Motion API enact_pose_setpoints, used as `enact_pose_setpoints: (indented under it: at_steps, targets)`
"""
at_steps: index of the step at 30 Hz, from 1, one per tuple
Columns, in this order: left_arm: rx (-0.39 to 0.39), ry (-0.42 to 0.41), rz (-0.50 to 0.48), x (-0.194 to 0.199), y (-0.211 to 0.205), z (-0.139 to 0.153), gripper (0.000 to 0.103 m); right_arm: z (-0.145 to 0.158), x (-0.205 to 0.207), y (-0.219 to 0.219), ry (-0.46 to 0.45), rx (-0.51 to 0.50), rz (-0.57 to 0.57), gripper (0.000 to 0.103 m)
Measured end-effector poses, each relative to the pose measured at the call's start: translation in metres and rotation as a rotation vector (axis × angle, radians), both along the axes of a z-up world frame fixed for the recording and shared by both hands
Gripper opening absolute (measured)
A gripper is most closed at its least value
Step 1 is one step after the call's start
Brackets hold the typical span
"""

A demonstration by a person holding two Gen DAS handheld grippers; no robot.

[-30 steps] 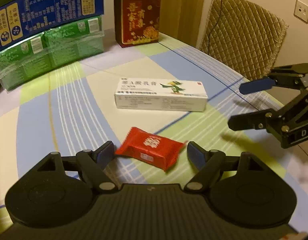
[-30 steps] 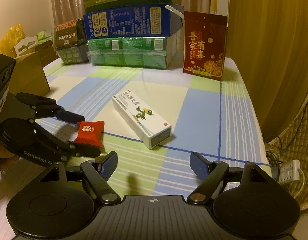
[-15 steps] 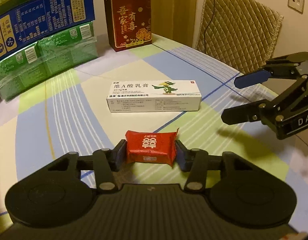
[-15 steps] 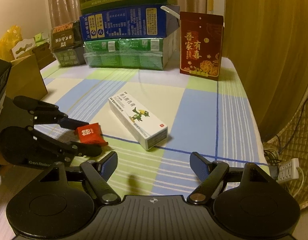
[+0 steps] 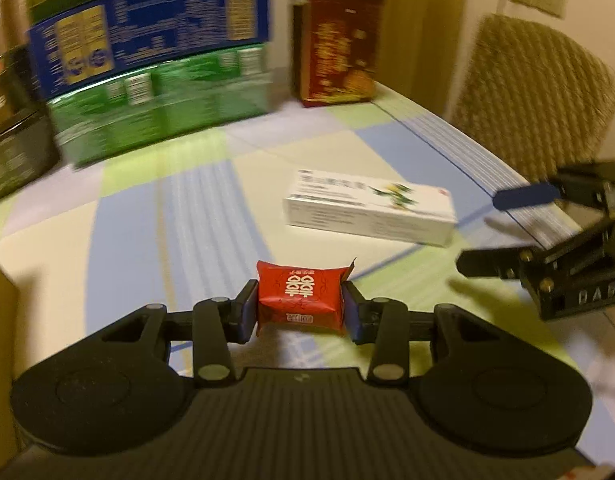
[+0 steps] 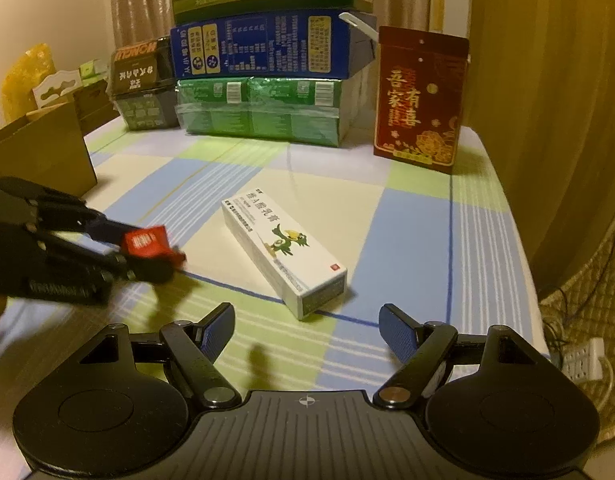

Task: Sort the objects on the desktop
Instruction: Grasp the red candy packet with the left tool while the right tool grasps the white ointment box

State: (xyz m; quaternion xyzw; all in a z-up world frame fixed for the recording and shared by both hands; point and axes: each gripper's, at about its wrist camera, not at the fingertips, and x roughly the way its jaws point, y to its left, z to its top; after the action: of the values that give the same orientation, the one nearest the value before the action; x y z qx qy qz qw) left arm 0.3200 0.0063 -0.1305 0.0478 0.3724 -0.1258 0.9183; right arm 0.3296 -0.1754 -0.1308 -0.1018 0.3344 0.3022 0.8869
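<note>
Left wrist view: left gripper (image 5: 300,309) clenched on red candy packet (image 5: 301,299), lifted just above the checked table (image 5: 179,216); white ointment box (image 5: 369,211) lies farther off to the right, right gripper (image 5: 483,232) beyond it, fingers spread. Right wrist view: right gripper (image 6: 306,330) released, holding nothing, white ointment box (image 6: 283,255) just beyond it; left gripper (image 6: 141,248) at left grasping the packet (image 6: 147,241).

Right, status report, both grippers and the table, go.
Left gripper shut on red packet. Right gripper open, empty. White box flat on table, untouched. Nothing in the way.
</note>
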Motion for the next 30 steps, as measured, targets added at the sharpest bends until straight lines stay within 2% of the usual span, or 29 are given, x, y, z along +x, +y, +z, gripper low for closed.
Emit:
enact_pose_setpoints:
  at_steps: [5,14,19,20,21,22,24,27,30]
  targets:
    - [-0.021,-0.007,0.062,0.006,0.015,0.004,0.037,-0.006,0.013,0.006,-0.006,-0.001,0.005,0.077]
    - [-0.037,-0.009,0.094,0.013,0.026,0.006,0.037,-0.015,0.029,0.023,-0.048,-0.008,0.041,0.077]
    - [-0.039,0.002,0.096,0.015,0.027,0.002,0.037,-0.021,0.041,0.024,-0.020,0.012,0.029,0.077]
    - [-0.039,0.004,0.094,0.015,0.026,0.002,0.037,-0.021,0.042,0.023,-0.016,0.020,0.023,0.075]
    - [-0.038,0.006,0.093,0.015,0.025,0.001,0.037,-0.020,0.043,0.023,-0.010,0.028,0.018,0.061]
    - [-0.038,0.007,0.090,0.015,0.024,0.000,0.037,-0.019,0.044,0.023,-0.003,0.032,0.020,0.055]
    - [-0.035,0.011,0.082,0.013,0.022,-0.001,0.037,-0.017,0.041,0.026,-0.002,0.015,0.026,0.046]
    - [-0.028,0.016,0.072,0.011,0.019,-0.002,0.037,-0.016,0.035,0.033,0.002,-0.011,0.030,0.038]
    - [-0.029,0.029,0.065,0.008,0.017,-0.003,0.037,-0.013,0.028,0.039,0.014,-0.028,0.017,0.036]
